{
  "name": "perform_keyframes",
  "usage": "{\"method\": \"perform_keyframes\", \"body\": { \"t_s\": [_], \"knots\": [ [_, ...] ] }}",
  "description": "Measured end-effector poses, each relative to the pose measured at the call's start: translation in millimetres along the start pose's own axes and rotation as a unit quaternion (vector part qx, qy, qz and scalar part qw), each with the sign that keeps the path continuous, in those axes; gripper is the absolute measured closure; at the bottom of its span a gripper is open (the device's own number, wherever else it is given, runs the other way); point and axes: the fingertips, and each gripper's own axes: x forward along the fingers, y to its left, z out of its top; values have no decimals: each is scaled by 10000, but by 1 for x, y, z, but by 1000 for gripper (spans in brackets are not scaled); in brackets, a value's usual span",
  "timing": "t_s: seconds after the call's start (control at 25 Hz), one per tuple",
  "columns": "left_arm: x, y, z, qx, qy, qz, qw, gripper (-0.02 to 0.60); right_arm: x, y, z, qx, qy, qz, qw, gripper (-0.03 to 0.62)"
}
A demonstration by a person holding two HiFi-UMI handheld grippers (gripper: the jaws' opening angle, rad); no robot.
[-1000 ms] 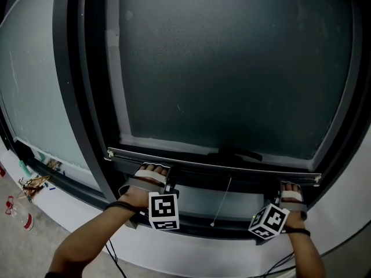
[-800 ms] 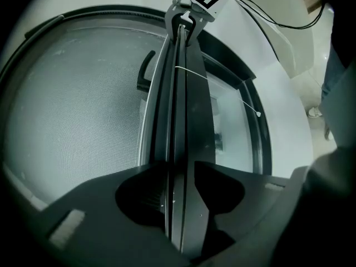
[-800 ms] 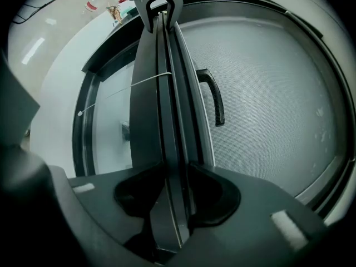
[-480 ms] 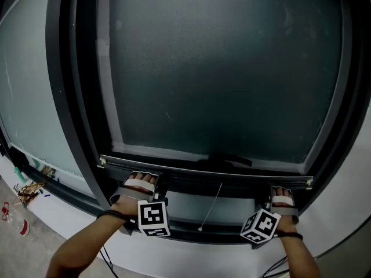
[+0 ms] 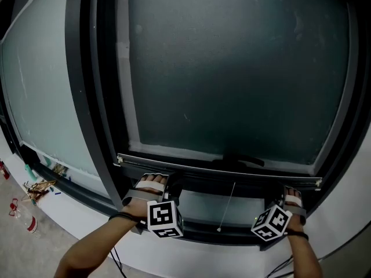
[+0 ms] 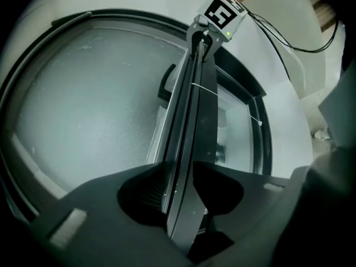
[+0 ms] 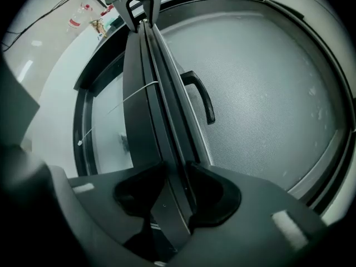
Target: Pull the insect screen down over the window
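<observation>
Black screen bar point(image 5: 197, 170), grasped by L claw point(image 6: 181, 174), just tightened, R claw point(image 7: 175, 171), just loosened

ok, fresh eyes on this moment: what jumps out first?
The dark mesh screen fills most of the window, its bottom bar sitting low. The left gripper and right gripper grip that bar near its two ends; the left's jaws have just been closing, the right's opening, with the bar between both pairs. A thin pull cord dangles from the bar's middle.
</observation>
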Motion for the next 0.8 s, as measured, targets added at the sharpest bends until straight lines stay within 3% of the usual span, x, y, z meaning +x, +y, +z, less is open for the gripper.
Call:
{"method": "perform_keyframes", "body": {
  "t_s": [0.12, 0.24, 0.52, 0.8],
  "knots": [
    [-16, 5, 7, -311, -159, 62, 9994, 433, -7, -1, 2, 202, -37, -12, 9998, 445],
    [-33, 4, 16, -610, -370, 63, 9974, 451, -22, 2, 9, 435, -202, -83, 9988, 519],
    [-68, -10, 34, -1192, -739, -65, 9901, 474, -68, 14, 32, 1328, -522, 79, 9897, 576],
    [-118, -30, 53, -1833, -1198, -212, 9755, 500, -133, 38, 65, 2140, -836, 285, 9728, 588]
  ]
}}
